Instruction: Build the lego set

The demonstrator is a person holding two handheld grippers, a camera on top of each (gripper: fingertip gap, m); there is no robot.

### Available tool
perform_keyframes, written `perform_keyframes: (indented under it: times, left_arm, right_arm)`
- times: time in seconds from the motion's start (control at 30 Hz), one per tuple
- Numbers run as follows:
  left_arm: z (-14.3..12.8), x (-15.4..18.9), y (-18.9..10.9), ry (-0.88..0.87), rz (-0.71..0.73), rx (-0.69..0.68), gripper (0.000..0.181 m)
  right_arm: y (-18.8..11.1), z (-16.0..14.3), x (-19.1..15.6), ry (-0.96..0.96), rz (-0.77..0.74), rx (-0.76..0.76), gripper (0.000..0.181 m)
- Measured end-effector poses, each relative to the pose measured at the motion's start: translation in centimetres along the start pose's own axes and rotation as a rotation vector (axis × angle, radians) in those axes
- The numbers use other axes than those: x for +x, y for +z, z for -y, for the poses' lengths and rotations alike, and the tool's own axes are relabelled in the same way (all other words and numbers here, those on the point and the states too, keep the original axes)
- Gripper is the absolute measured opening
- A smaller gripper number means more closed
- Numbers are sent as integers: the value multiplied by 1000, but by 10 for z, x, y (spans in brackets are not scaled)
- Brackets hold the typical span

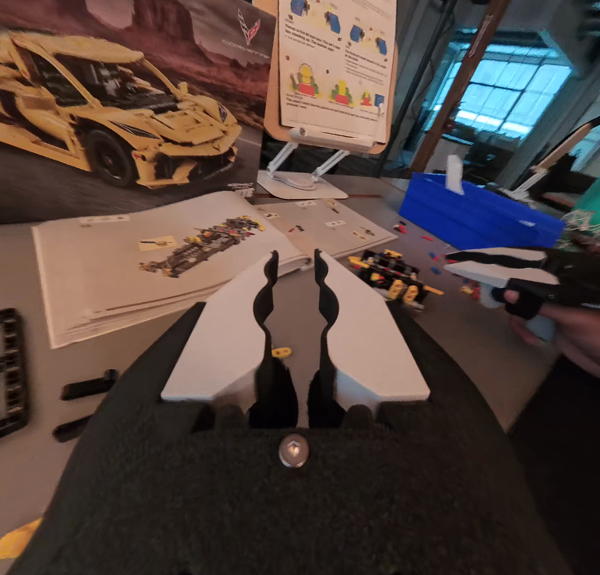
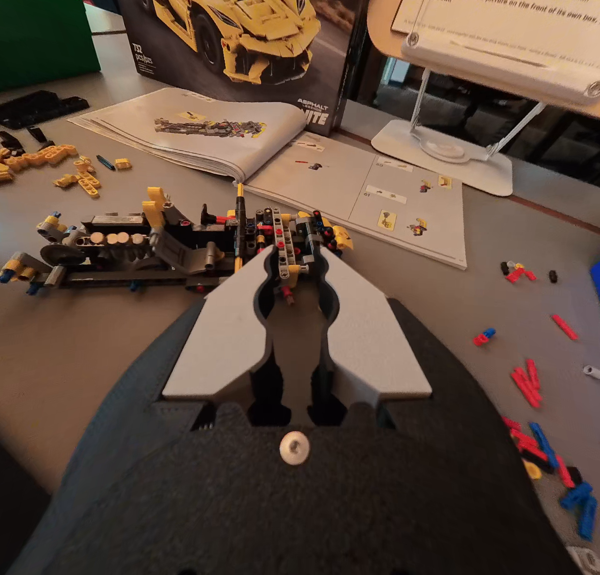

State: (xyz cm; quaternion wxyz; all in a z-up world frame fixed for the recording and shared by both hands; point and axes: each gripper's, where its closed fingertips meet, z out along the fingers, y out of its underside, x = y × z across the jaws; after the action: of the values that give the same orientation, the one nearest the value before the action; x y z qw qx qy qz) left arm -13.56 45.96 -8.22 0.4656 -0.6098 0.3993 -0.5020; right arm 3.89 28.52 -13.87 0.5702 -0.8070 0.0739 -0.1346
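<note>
The partly built car chassis [image 2: 146,244], black and grey with yellow, red and blue parts, lies on the table. My right gripper [image 2: 296,251] is open, its fingertips on either side of the chassis's right end, where a grey beam [image 2: 282,244] sits; I cannot tell if they touch it. My left gripper [image 1: 295,254] is open and empty above the table in front of the open instruction booklet [image 1: 162,251]. A small yellow piece [image 1: 281,351] lies under it. The chassis [image 1: 389,277] and the right gripper [image 1: 454,262] show to its right.
The set's box [image 1: 130,105] and a stand holding a printed sheet [image 1: 331,72] stand behind. A blue bin [image 1: 470,215] is at the right, a green bin [image 2: 39,33] at the far left. Loose yellow pieces [image 2: 48,163], black parts [image 1: 87,387] and red and blue pins [image 2: 526,384] lie around. My hands' fingertips stand some 25 cm from each other. From my left tips it is roughly 12 cm to the small yellow piece [image 1: 281,351]; from my right, 25 cm. My right wrist view [image 2: 93,191] looks at it from another angle.
</note>
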Motion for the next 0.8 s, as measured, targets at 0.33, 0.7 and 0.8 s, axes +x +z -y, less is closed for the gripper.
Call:
perform_keyframes:
  times: [0.33, 0.7, 0.8]
  left_arm:
    - [-28, -9, 5, 84, 33, -124, 24]
    - [-37, -19, 8, 100, 123, -180, 86]
    - [-36, -15, 5, 184, 142, -183, 63]
  right_arm:
    - [-3, -6, 9, 337, 133, 4, 21]
    - [-13, 2, 26, 392, 71, 92, 20]
    - [-11, 3, 22, 395, 98, 86, 20]
